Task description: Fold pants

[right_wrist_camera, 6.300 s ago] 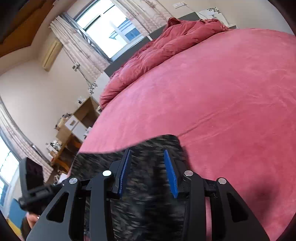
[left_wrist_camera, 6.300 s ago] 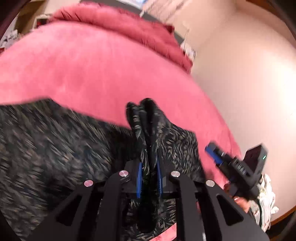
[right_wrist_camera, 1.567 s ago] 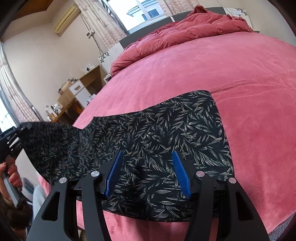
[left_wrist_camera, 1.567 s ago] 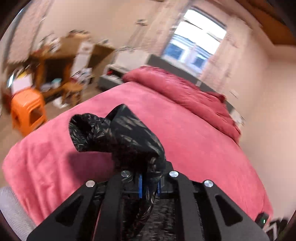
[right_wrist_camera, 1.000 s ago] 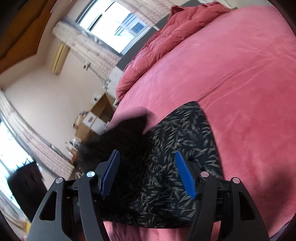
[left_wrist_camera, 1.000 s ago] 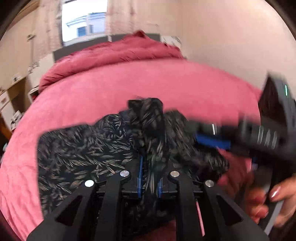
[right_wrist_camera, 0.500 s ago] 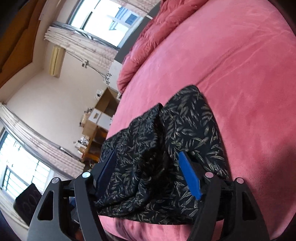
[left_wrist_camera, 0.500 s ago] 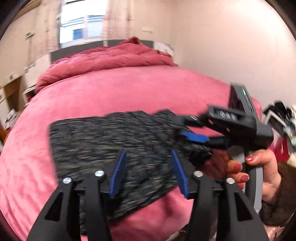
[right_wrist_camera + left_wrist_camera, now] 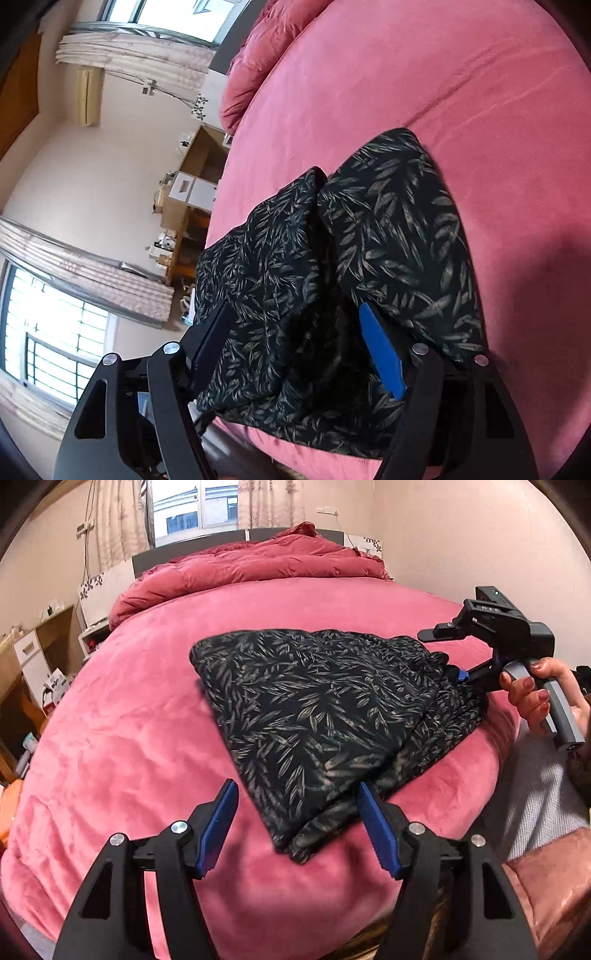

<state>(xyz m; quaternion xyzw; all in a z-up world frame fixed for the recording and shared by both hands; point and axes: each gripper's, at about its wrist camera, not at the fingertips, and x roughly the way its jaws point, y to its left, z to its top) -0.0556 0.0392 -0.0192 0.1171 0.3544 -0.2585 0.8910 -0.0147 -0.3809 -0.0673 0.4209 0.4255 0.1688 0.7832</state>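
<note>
Left view catches the hand (image 9: 532, 698) working the right tongs (image 9: 460, 674); pants (image 9: 325, 716) lie folded on the bed (image 9: 110, 738) ahead of the gaping left tongs (image 9: 295, 827), just opened and empty, right tongs (image 9: 295, 339) spread, seemingly loose over the cloth

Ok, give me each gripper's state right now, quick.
Left gripper: open, holding nothing; jaws have just been opening, above the pants.
Right gripper: open over the pants, jaws have just been opening, not clamped on them.

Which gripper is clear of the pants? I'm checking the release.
The left gripper: its blue fingers hang before the black leaf-print pants; the right gripper straddles them.
</note>
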